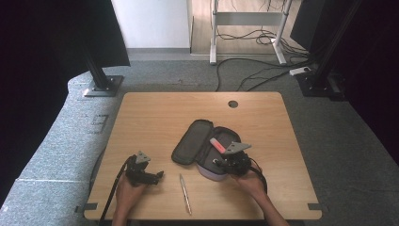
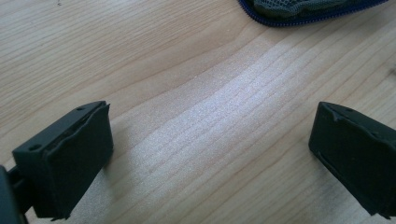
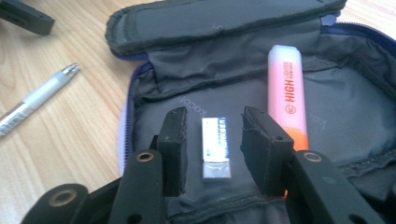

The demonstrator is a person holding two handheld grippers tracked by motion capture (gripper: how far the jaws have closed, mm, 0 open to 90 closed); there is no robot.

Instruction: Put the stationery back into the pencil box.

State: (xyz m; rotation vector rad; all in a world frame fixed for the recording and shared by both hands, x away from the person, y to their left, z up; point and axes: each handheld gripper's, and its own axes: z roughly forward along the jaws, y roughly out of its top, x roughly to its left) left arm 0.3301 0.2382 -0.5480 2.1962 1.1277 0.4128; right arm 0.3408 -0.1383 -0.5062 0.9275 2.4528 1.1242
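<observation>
You are working in what looks like a lab or recording studio: a plain wooden table [image 1: 155, 122] stands on grey carpet [image 1: 61, 127], black curtains [image 1: 51, 42] hang on stands at both sides, and loose cables [image 1: 254, 70] trail beneath a desk frame [image 1: 247, 28] behind.

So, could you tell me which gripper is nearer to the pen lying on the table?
Left, narrowly. The left gripper rests on the table just beside the pen, while the right gripper sits over the open pencil case.
</observation>
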